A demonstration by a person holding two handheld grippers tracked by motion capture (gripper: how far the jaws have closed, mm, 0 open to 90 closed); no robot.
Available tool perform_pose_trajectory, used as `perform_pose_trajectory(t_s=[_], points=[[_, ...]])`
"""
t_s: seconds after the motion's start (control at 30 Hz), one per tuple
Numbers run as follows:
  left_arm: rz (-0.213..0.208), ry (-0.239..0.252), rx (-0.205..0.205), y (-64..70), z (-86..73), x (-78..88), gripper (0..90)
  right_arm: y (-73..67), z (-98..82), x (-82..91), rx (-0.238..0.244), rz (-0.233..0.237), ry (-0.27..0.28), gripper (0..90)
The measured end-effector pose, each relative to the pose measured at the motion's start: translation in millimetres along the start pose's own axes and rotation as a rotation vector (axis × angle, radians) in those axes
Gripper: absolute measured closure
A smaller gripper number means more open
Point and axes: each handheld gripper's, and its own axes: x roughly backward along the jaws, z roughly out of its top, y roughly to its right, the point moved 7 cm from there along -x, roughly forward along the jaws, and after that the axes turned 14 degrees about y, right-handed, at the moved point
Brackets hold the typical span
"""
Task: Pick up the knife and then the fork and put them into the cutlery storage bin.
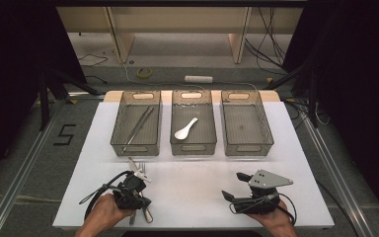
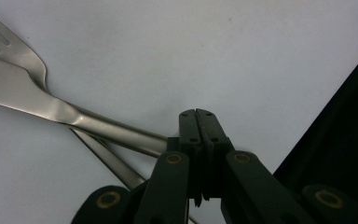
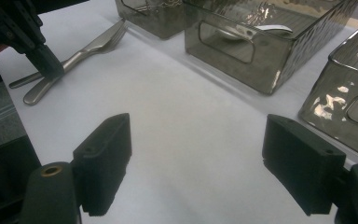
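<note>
A steel knife [image 2: 23,95] lies across a steel fork [image 2: 21,53] on the white table top [image 1: 197,173], near its front left corner. My left gripper [image 1: 139,200] stands over their handles. In the left gripper view its jaws are pressed together at the tips [image 2: 198,112] with nothing showing between them. The knife handle runs under the left jaw. In the right gripper view the left gripper's tip [image 3: 51,64] rests on the handles. My right gripper [image 1: 234,186] sits at the front right, jaws wide apart and empty [image 3: 209,168].
Three smoky plastic bins stand in a row across the middle of the table. The left bin [image 1: 135,149] holds long metal tongs [image 1: 139,124], the middle bin [image 1: 193,148] a white spoon [image 1: 185,129], and the right bin [image 1: 249,148] nothing. Cables lie on the floor beyond.
</note>
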Motion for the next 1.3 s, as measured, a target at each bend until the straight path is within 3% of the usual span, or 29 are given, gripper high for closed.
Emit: perform_pose_trajectory(t_s=[0.23, 0.33, 0.5, 0.8, 1.3], points=[[-0.013, -0.02, 0.018, 1.0, 0.7, -5.2, 88.9, -1.2, -0.3, 0.1, 0.004, -0.001, -0.002, 24.8], [-0.003, -0.068, 0.018, -0.3, -2.9, -10.4, 88.9, -1.6, -0.7, 0.2, 0.01, -0.002, -0.005, 24.8], [-0.011, -0.08, 0.038, -2.8, -3.7, -8.3, 88.9, -3.3, -0.8, 0.5, 0.017, -0.004, -0.008, 24.8], [-0.015, -0.127, 0.089, -14.4, -13.7, 1.0, 89.0, -2.3, -0.9, 1.6, 0.014, -0.009, -0.007, 24.8], [0.009, -0.171, 0.126, -39.2, -30.4, 19.6, 89.0, -2.7, -1.4, 1.4, 0.016, -0.009, -0.012, 24.9]])
